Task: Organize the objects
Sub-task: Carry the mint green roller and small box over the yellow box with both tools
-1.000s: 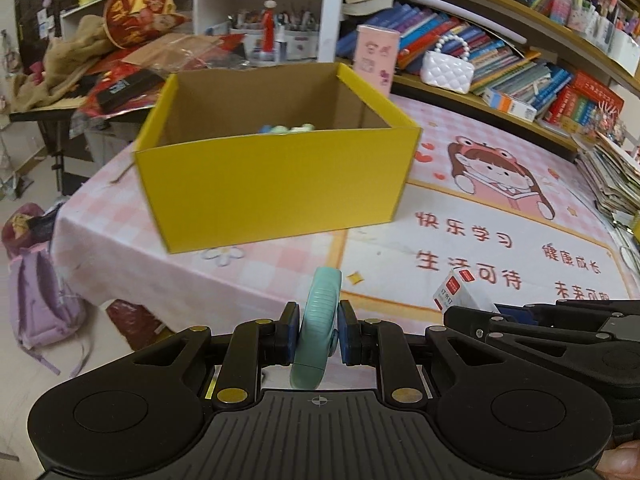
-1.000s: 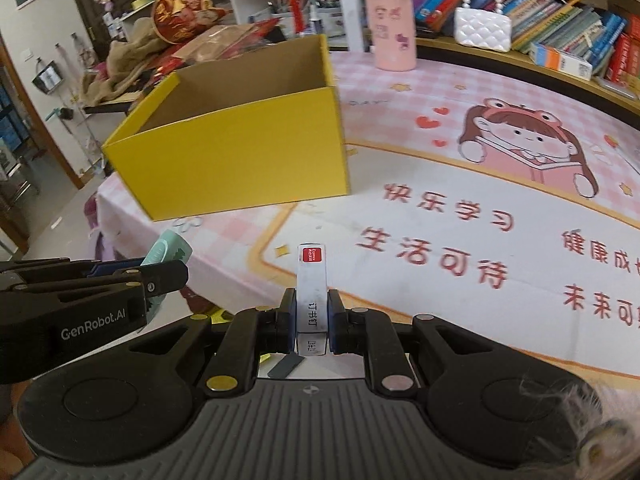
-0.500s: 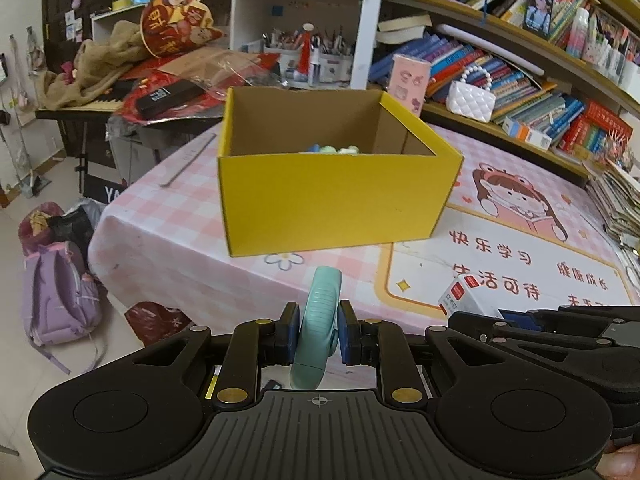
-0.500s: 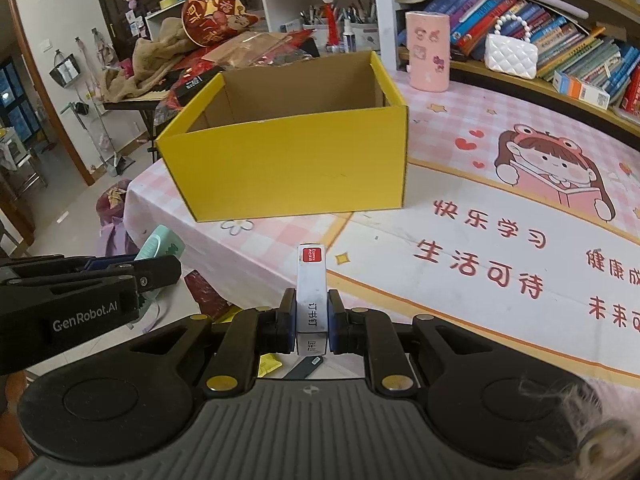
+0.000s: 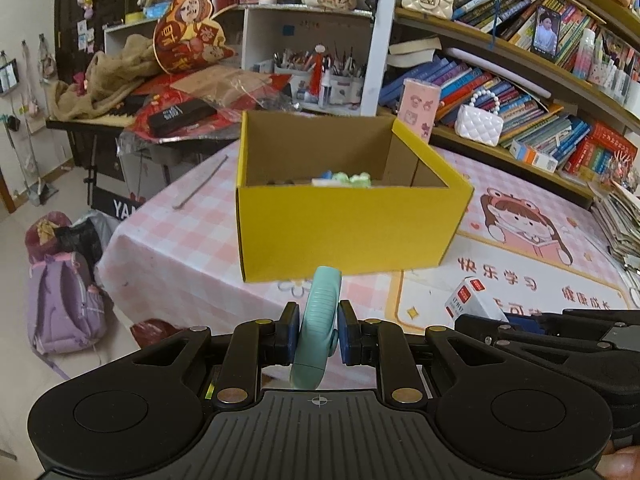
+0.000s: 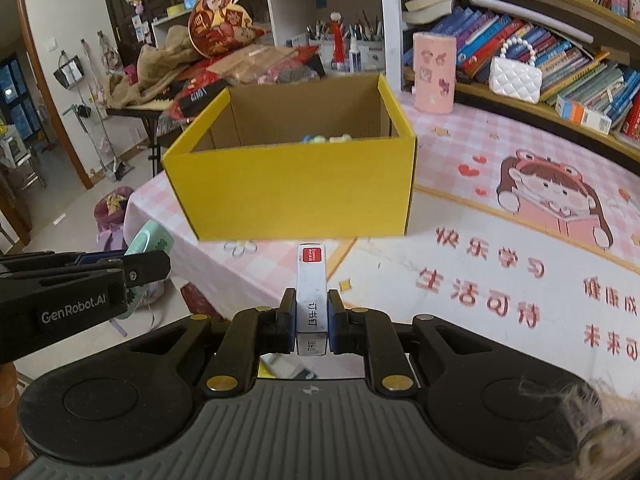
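Observation:
An open yellow cardboard box [image 5: 344, 236] stands on the pink table, also in the right wrist view [image 6: 296, 196]. Small pale green and blue items [image 5: 344, 179] lie inside it. My left gripper [image 5: 318, 334] is shut on a teal rounded object [image 5: 320, 320], held in front of the box near the table's front edge. My right gripper [image 6: 312, 326] is shut on a small white staple box with a red label [image 6: 312, 292], held level beside the left gripper [image 6: 120, 280]. The staple box also shows in the left wrist view [image 5: 472, 300].
A pink printed tablecloth [image 6: 500, 264] covers the table. A pink cylinder [image 6: 434, 72] and a white quilted purse [image 6: 516, 78] stand behind the box. Bookshelves [image 5: 540, 92] run along the right. A purple backpack [image 5: 64, 300] lies on the floor at left.
Both grippers have risen and pulled back from the box, so its interior and contents show more. Each keeps hold of its object.

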The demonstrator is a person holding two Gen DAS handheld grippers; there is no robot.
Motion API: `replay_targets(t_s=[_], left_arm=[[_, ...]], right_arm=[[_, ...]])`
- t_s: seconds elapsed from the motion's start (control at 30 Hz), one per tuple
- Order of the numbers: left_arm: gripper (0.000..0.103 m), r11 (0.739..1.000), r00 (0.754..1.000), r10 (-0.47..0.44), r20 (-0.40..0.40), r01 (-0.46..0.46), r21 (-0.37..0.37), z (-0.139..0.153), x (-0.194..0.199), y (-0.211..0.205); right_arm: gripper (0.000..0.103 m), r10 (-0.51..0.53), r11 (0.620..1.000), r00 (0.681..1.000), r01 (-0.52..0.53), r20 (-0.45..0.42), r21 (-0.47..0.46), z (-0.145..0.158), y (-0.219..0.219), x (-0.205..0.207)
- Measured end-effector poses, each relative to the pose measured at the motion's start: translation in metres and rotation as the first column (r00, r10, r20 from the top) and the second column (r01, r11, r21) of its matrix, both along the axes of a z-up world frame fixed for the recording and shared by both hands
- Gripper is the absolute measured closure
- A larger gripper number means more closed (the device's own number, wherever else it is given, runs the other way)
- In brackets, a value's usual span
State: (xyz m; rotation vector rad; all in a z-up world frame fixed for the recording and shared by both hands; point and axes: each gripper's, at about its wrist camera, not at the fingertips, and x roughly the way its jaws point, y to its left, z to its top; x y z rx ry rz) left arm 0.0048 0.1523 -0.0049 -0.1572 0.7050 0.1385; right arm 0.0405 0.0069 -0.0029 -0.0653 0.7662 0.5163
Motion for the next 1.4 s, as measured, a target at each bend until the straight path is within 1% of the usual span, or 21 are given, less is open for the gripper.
replay_targets(t_s=[0.1, 0.23, 0.3, 0.43, 0.57, 0.67, 0.73, 1.0, 1.13, 1.4], left_arm=[[0.085, 1.000, 1.000, 0.008, 0.021, -0.008, 0.018, 0.006, 0.007, 0.002], [0.085, 0.999, 0.998, 0.037, 0.048, -0.036, -0.003, 0.019, 0.028, 0.011], [0.085, 0.999, 0.996, 0.050, 0.071, -0.050, -0.001, 0.027, 0.040, 0.014], [0.085, 0.997, 0.991, 0.072, 0.113, -0.074, 0.019, 0.039, 0.070, 0.018], [0.085, 0.993, 0.988, 0.099, 0.120, -0.105, 0.047, 0.042, 0.103, 0.023], [0.085, 0.988, 0.987, 0.121, 0.107, -0.130, 0.080, 0.037, 0.127, 0.024], [0.085, 0.986, 0.987, 0.133, 0.090, -0.141, 0.088, 0.033, 0.140, 0.025], [0.085, 0.980, 0.989, 0.146, -0.007, -0.144, 0.139, 0.008, 0.182, 0.026], [0.085, 0.980, 0.988, 0.148, -0.048, -0.140, 0.144, -0.004, 0.197, 0.028], [0.084, 0.982, 0.985, 0.137, -0.108, -0.121, 0.147, -0.021, 0.216, 0.026]], right_arm=[[0.089, 0.004, 1.000, 1.000, -0.004, 0.031, 0.021, 0.006, 0.003, 0.012], [0.089, 0.020, 0.999, 0.995, -0.023, 0.099, 0.032, 0.019, 0.009, 0.036], [0.089, 0.020, 0.999, 0.991, -0.026, 0.130, 0.044, 0.027, 0.012, 0.050], [0.089, 0.025, 0.997, 0.983, -0.037, 0.181, 0.066, 0.041, 0.018, 0.087], [0.089, 0.052, 0.996, 0.977, -0.065, 0.208, 0.054, 0.046, 0.031, 0.129], [0.089, 0.090, 0.995, 0.975, -0.095, 0.201, 0.017, 0.042, 0.044, 0.159], [0.089, 0.121, 0.993, 0.973, -0.122, 0.194, -0.009, 0.036, 0.054, 0.176], [0.089, 0.228, 0.970, 0.966, -0.214, 0.121, -0.115, 0.006, 0.085, 0.224], [0.089, 0.265, 0.953, 0.961, -0.249, 0.076, -0.171, -0.006, 0.095, 0.232], [0.089, 0.294, 0.931, 0.956, -0.286, 0.003, -0.228, -0.021, 0.101, 0.244]])
